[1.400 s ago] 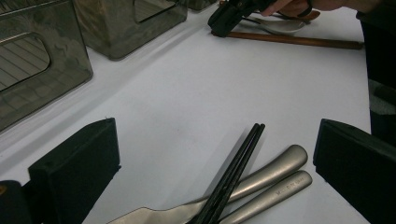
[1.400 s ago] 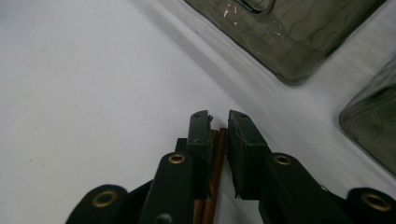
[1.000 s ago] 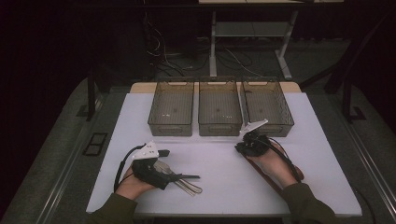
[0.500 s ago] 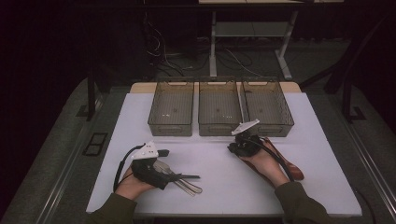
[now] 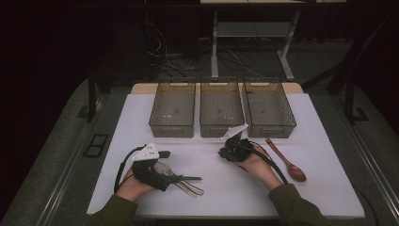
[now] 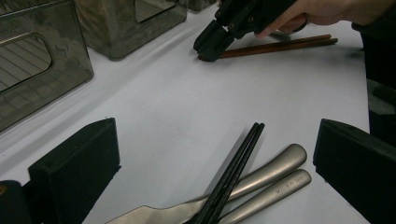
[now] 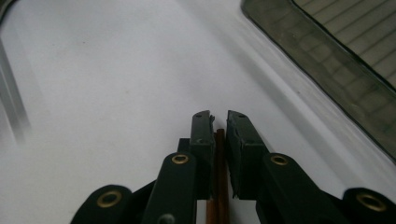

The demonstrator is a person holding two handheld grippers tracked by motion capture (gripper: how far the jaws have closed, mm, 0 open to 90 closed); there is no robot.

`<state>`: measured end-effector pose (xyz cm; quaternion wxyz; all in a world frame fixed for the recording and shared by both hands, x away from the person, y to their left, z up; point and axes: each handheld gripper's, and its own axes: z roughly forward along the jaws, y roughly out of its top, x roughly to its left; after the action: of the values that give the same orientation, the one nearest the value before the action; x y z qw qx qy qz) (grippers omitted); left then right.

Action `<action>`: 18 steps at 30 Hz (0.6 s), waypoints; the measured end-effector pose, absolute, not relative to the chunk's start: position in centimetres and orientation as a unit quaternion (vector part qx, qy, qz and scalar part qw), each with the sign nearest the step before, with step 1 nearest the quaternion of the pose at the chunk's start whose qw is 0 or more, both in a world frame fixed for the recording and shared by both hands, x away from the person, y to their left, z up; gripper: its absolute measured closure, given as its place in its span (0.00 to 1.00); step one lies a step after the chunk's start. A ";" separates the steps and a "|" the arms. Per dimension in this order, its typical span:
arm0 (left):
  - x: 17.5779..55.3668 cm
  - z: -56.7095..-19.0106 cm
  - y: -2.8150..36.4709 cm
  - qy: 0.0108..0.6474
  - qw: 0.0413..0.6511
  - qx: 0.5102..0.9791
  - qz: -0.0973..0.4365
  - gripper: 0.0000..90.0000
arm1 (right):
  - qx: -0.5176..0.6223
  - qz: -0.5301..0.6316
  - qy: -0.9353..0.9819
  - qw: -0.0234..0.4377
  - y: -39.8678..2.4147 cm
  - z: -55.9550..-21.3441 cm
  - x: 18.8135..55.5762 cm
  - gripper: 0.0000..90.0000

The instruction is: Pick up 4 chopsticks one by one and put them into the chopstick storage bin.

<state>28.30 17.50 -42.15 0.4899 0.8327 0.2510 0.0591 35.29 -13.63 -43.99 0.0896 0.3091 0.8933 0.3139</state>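
The white table (image 5: pixel 329 122) carries three clear bins in a row at its far side, left (image 5: pixel 172 129), middle (image 5: pixel 221 128) and right (image 5: pixel 269 128), and all three look empty, so you appear to be at the start of sorting the cutlery into them. Your right gripper (image 7: pixel 220 122) sits on the table just in front of the middle bin. Its jaws are clenched on one end of a pair of brown wooden chopsticks (image 6: pixel 280 45), which trail back under your hand, low over the table or on it. Your left gripper (image 6: pixel 217 154) rests near the front edge, jaws spread wide and gripping nothing, straddling the remaining pile: black chopsticks (image 6: pixel 236 165) lying across two metal handles (image 6: pixel 271 172). A wooden spoon (image 5: pixel 287 161) lies apart, to the right of your right hand. The next move, as I judge it, is to lift the wooden chopsticks high enough to clear the front wall of whichever bin you choose, hold them over its floor, and only then let go. Gripped by one end, they may swing and catch the rim.
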 end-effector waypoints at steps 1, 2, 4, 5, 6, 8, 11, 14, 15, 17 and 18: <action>28.3 -42.1 17.5 0.251 0.490 0.833 0.059 0.00 | 0.307 0.313 0.894 0.093 -13.4 -44.0 35.2 0.90; 28.3 -42.2 17.5 0.251 0.490 0.833 0.059 0.00 | 0.307 0.313 0.894 0.093 -13.4 -44.0 35.2 0.90; 28.3 -42.2 17.5 0.250 0.489 0.833 0.059 0.00 | 0.308 0.315 0.893 0.088 -13.5 -44.0 35.3 0.90; 28.3 -42.2 17.5 0.250 0.489 0.833 0.059 0.00 | 0.308 0.317 0.893 0.086 -13.6 -44.0 35.3 0.89; 28.3 -42.2 17.5 0.250 0.490 0.833 0.059 0.00 | 0.308 0.317 0.893 0.086 -13.6 -44.0 35.3 0.89; 28.3 -42.1 17.5 0.250 0.490 0.833 0.059 0.00 | 0.307 0.321 0.892 0.084 -13.7 -43.9 35.3 0.84; 28.3 -42.2 17.5 0.250 0.490 0.833 0.058 0.00 | 0.304 0.347 0.885 0.065 -14.3 -43.2 35.2 0.73; 28.3 -42.2 17.5 0.250 0.489 0.834 0.058 0.00 | 0.305 0.356 0.882 0.054 -14.8 -42.8 35.1 0.67; 28.3 -42.2 17.5 0.250 0.489 0.834 0.058 0.00 | 0.305 0.358 0.881 0.053 -15.0 -42.6 35.0 0.63; 28.3 -42.2 17.5 0.249 0.489 0.834 0.057 0.00 | 0.304 0.366 0.878 0.056 -15.8 -42.2 34.6 0.58; 28.3 -42.2 17.5 0.249 0.489 0.834 0.057 0.00 | 0.304 0.366 0.878 0.056 -15.8 -42.2 34.6 0.58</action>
<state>28.29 17.50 -42.18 0.4888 0.8341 0.2492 0.0571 34.59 -15.81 -42.17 0.0556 0.3037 0.8780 0.3658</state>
